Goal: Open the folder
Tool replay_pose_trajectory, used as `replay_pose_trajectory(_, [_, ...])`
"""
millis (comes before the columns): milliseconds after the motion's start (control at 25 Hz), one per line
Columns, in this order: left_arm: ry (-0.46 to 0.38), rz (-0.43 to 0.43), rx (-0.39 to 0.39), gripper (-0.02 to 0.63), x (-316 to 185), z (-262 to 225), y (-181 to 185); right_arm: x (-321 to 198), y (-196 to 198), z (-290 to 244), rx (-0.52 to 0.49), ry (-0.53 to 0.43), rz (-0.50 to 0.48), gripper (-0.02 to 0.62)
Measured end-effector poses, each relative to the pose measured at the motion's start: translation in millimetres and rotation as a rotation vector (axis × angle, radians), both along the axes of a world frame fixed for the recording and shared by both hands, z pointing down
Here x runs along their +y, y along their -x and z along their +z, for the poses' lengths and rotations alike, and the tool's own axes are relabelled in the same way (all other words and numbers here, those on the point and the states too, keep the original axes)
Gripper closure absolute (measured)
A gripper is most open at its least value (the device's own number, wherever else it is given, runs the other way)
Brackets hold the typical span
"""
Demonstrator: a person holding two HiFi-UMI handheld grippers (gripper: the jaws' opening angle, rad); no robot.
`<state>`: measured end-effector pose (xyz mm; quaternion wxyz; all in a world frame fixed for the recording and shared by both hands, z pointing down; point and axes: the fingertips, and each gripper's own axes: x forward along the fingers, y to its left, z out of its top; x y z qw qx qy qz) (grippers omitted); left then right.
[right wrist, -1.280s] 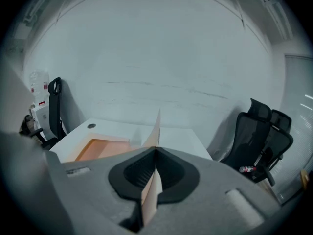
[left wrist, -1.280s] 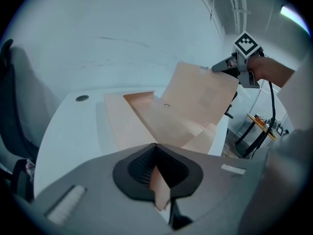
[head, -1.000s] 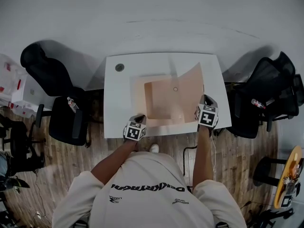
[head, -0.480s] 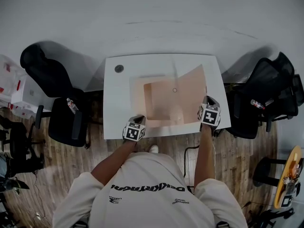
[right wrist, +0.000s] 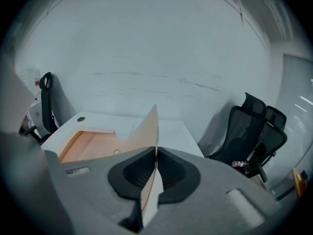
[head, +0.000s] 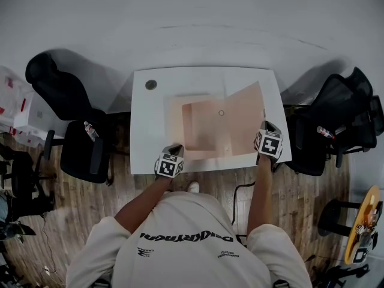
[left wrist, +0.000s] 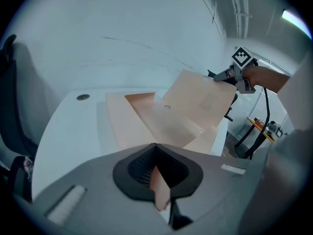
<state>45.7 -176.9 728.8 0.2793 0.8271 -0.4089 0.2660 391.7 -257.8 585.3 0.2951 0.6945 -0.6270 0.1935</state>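
A tan paper folder [head: 204, 131] lies on the white table [head: 147, 137], partly open. Its front cover [head: 246, 116] stands raised and swung to the right. My right gripper [head: 263, 129] pinches that cover's right edge; its jaws are starting to open, with the thin cover [right wrist: 149, 129] still pressed between them. At the table's near edge, my left gripper [head: 174, 152] is shut on the folder's lower sheet, whose corner [left wrist: 159, 187] shows between the pads. In the left gripper view the right gripper [left wrist: 222, 75] holds the lifted cover's far corner.
A round grommet hole [head: 150, 84] sits at the table's far left corner. Black office chairs stand on the left [head: 66, 101] and on the right [head: 348, 113], close to the table sides. Wooden floor lies below the near edge.
My right gripper has drawn the cover further to the right, and the folder stands wider open. The left gripper has kept still.
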Motion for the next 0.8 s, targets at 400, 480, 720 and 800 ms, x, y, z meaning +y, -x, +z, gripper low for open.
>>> replay_pose_trajectory(400, [-0.011, 0.008, -0.003, 0.609, 0.1, -1.9, -0.6, 7.5, -3.3, -10.5, -0.072, -0.023, -0.001, 0.558])
replay_pose_trajectory(480, [-0.016, 0.01, -0.002, 0.609, -0.3, -2.9, -0.4, 9.3, -1.4, -9.9, -0.074, -0.031, -0.004, 0.552])
replay_pose_trajectory(720, [-0.035, 0.018, -0.021, 0.609, 1.4, -4.3, 1.5, 10.5, 10.1, -22.2, -0.102, -0.086, -0.023, 0.532])
replay_pose_trajectory(800, [-0.051, 0.014, -0.021, 0.609, -0.8, -7.2, 3.1, 8.8, 17.0, -27.1, -0.109, -0.098, -0.04, 0.517])
